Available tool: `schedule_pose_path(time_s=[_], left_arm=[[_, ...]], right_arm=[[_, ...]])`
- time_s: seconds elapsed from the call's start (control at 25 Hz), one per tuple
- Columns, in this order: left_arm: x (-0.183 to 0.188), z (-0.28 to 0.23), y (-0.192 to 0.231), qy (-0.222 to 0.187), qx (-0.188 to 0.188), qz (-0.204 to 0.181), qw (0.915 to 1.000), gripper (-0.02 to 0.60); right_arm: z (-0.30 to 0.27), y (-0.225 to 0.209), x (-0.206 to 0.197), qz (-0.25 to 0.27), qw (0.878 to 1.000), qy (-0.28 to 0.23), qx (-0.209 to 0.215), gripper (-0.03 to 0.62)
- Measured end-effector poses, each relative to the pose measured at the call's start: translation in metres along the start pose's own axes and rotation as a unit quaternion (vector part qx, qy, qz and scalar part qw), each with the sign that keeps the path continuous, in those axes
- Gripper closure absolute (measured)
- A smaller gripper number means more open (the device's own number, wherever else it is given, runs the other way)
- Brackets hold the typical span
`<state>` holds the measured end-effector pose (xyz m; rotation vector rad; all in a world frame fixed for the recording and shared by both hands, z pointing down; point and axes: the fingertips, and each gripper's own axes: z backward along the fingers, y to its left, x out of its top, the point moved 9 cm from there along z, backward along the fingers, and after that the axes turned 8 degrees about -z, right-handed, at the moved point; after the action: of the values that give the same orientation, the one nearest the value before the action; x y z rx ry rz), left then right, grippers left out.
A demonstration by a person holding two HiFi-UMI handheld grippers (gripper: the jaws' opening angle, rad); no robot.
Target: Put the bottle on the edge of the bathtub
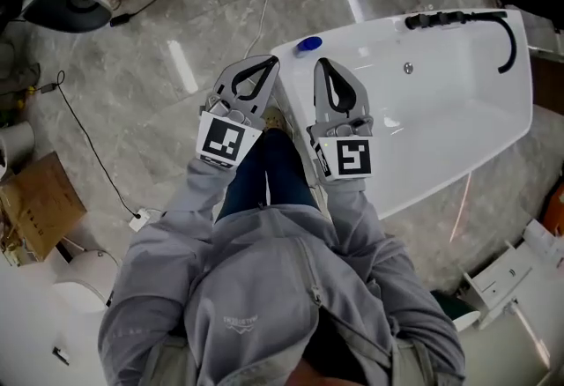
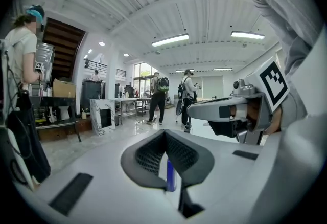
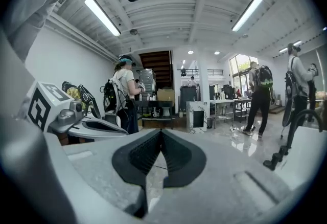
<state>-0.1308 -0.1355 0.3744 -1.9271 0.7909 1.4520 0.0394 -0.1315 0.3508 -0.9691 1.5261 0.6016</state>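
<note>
Both grippers held up in front of me, side by side. My left gripper (image 1: 269,64): jaws clenched tip to tip, gripping nothing. In the left gripper view a blue sliver shows through the slot under the tips; I take it for the bottle beyond, not a thing held. My right gripper (image 1: 322,63): jaws pressed together too, empty.

Just past the tips: small blue-capped bottle (image 1: 308,44), standing on the rim of the white glossy bathtub (image 1: 522,85), at the near corner, apart from both grippers. Task looks done.

Farther: black shower hose (image 1: 458,19) along the far rim; grey marbled stone floor (image 1: 203,14) around.

Risk, as I judge it: the rim is narrow and slick, and the bottle stands close to my left jaws. A careless swing of a gripper or sleeve could knock it into the tub or onto the floor
</note>
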Motion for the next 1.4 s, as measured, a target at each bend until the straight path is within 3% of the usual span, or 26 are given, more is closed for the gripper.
schedule_pose_path(time_s=[0.2,0.44,0.68,0.92,1.16,1.4], left_arm=[[0.052,0.038,0.002,-0.023,0.033,-0.007,0.9992,0.575],[0.112,0.076,0.012,-0.057,0.090,0.027,0.9940,0.575],[0.149,0.122,0.007,-0.065,0.150,0.035,0.9860,0.575],[0.171,0.175,0.008,-0.055,0.230,0.023,0.9713,0.575],[0.177,0.214,0.008,-0.061,0.305,0.034,0.9497,0.575],[0.182,0.242,0.004,-0.074,0.309,0.039,0.9474,0.575]], right_arm=[[0.013,0.022,0.048,-0.006,1.000,-0.021,0.018,0.591],[0.018,0.040,0.104,0.004,0.997,-0.059,0.055,0.591],[0.027,0.072,0.140,-0.010,0.994,-0.062,0.088,0.591],[0.035,0.113,0.154,-0.007,0.989,-0.060,0.133,0.591],[0.033,0.139,0.165,0.011,0.986,-0.051,0.159,0.591],[0.033,0.171,0.172,0.029,0.979,-0.056,0.195,0.591]])
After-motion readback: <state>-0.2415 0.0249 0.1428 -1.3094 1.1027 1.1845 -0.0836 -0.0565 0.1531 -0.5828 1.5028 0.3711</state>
